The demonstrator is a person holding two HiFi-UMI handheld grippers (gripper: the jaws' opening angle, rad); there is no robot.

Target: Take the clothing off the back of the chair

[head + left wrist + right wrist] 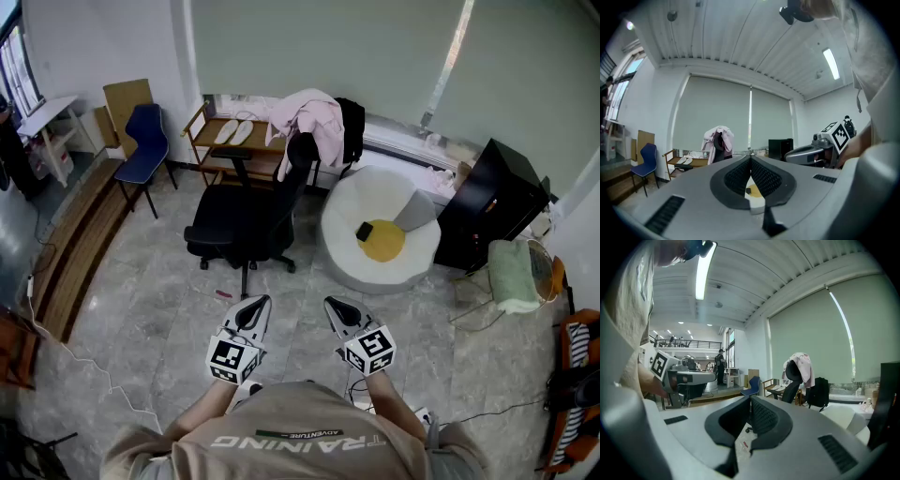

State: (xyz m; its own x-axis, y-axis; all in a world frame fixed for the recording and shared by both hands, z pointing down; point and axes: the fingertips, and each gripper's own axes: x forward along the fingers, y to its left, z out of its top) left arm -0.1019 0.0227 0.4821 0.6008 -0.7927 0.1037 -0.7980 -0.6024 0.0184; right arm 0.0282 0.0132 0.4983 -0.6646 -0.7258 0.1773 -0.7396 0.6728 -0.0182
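A pink garment (309, 117) hangs over the back of a black office chair (246, 220) in the middle of the room. Both grippers are held low in front of the person, well short of the chair. My left gripper (253, 306) is shut with nothing in it, its tips meeting in the left gripper view (750, 158). My right gripper (337, 306) is shut and empty too (750, 401). The garment shows far off in both gripper views (717, 137) (804, 366), draped on the chair (791, 391).
A white round seat (412, 267) with a yellow cushion stands right of the chair, and a black cabinet (492, 202) beyond it. A black backpack (352, 127), a wooden rack (225, 150) and a blue chair (145, 141) line the far wall. Grey floor lies between me and the chair.
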